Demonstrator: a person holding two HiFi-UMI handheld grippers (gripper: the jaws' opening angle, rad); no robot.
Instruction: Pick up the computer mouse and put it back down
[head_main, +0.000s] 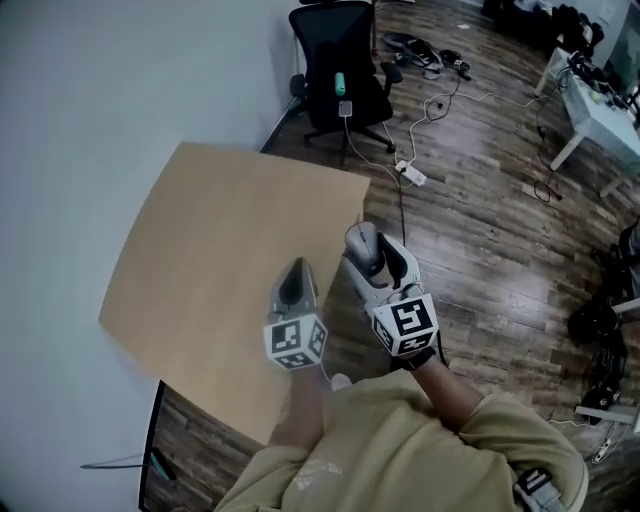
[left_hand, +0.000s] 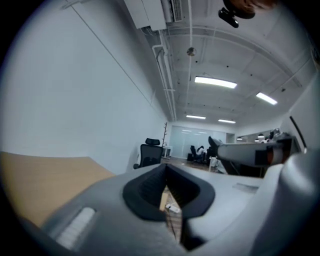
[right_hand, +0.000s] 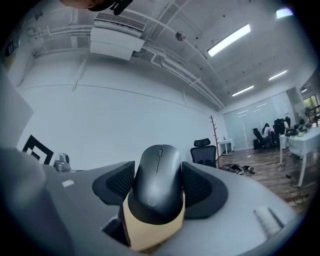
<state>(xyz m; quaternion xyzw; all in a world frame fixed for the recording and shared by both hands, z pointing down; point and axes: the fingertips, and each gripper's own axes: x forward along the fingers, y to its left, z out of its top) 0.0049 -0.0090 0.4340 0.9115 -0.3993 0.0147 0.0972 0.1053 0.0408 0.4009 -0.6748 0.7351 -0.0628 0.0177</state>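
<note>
We see the computer mouse (right_hand: 159, 185) as a dark grey, smoothly domed wireless one, with a thin scroll wheel set in a central seam near its front and a small faint logo on its rear hump. It sits clamped between the two padded jaws of the right gripper (head_main: 378, 258), one pad pressed on each flank, its front end pointing away from the gripper (and somewhat upward). It is over the right edge of the tan table (head_main: 220, 250); we cannot tell whether its underside touches the surface.
</note>
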